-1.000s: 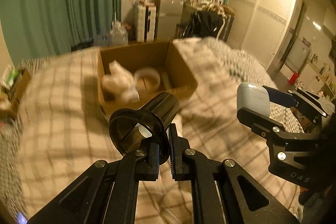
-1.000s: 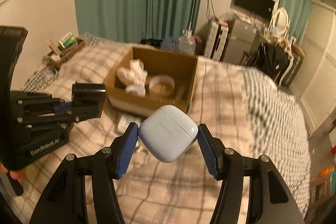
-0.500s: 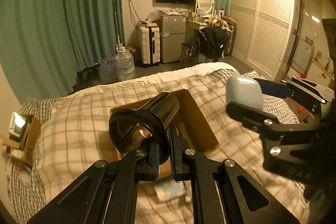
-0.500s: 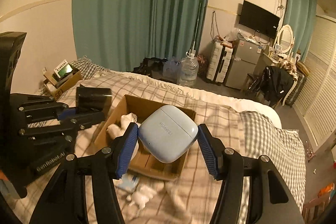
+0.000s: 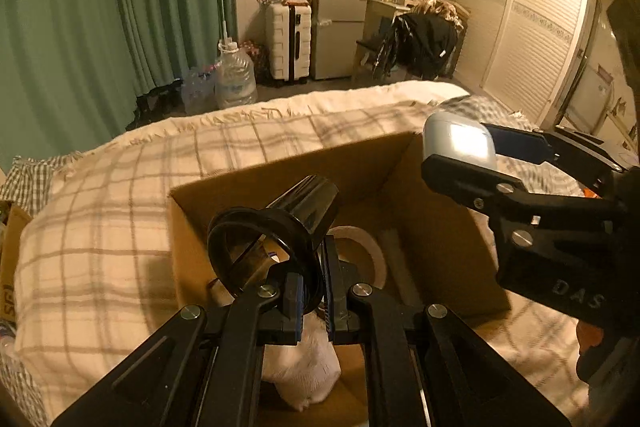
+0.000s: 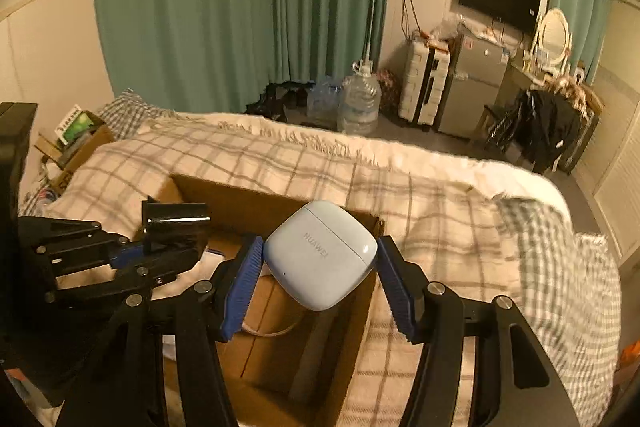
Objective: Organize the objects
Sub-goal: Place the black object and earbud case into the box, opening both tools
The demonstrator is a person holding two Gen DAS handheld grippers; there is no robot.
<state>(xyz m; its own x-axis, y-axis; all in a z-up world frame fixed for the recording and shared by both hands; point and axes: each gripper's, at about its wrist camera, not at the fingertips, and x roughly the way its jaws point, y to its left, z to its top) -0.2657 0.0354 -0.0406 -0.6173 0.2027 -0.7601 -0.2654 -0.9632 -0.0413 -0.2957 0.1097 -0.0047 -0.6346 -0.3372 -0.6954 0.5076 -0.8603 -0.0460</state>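
Observation:
My left gripper (image 5: 310,293) is shut on the rim of a glossy black cup (image 5: 276,231) and holds it above the open cardboard box (image 5: 440,227) on the bed. My right gripper (image 6: 320,265) is shut on a pale blue earbud case (image 6: 320,259) and holds it over the box's right side (image 6: 356,311). The case also shows in the left wrist view (image 5: 458,141), and the black cup in the right wrist view (image 6: 174,227). Inside the box lie a roll of tape (image 5: 362,251) and a white cloth bundle (image 5: 304,367).
The box sits on a plaid blanket (image 5: 100,227) that covers the bed. Another cardboard box with items (image 6: 74,139) stands at the bed's left. Beyond the bed are a water jug (image 5: 234,75), a suitcase (image 5: 290,43) and a small fridge (image 5: 340,27).
Both grippers have moved forward and down with their loads. They now hang right over the open box, which fills the lower part of both views.

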